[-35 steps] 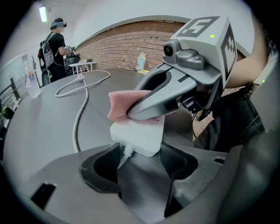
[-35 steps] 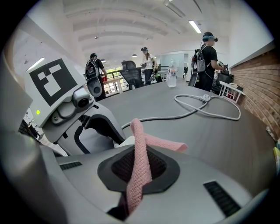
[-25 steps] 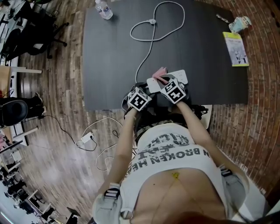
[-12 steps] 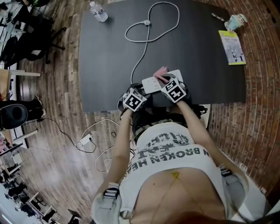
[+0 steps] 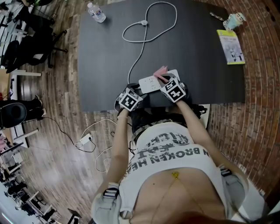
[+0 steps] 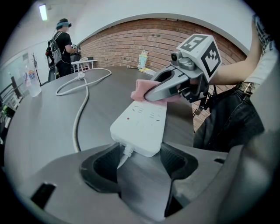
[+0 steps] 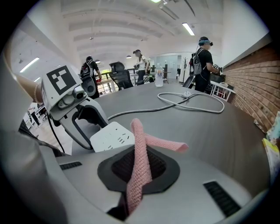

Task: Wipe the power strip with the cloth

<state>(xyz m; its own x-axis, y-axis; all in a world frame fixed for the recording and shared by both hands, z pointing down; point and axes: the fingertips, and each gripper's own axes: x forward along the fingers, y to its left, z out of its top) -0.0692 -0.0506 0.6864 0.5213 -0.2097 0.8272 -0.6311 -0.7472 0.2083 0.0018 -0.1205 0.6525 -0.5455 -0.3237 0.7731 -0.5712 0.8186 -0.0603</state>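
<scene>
A white power strip (image 5: 150,83) lies on the dark table (image 5: 105,61) near its front edge. My left gripper (image 6: 138,164) clasps the strip's cable end (image 6: 140,129) from both sides, its jaws wide apart against the casing. My right gripper (image 7: 139,175) is shut on a pink cloth (image 7: 141,148), which stands up between the jaws and flops over the strip's far end (image 6: 142,89). In the head view the cloth (image 5: 160,71) shows just beyond the right gripper (image 5: 168,83). The left gripper's marker cube (image 5: 128,99) sits left of the strip.
The strip's white cable (image 5: 146,26) loops across the table's middle to its plug. A water bottle (image 5: 97,13) stands at the far left corner, with a booklet (image 5: 230,47) and a small cup (image 5: 232,19) at the far right. Other people stand behind the table (image 7: 204,54).
My left gripper has drawn to the left and the power strip has slid left with it. The right gripper and cloth have stayed in place, so the cloth now sits nearer the strip's far end.
</scene>
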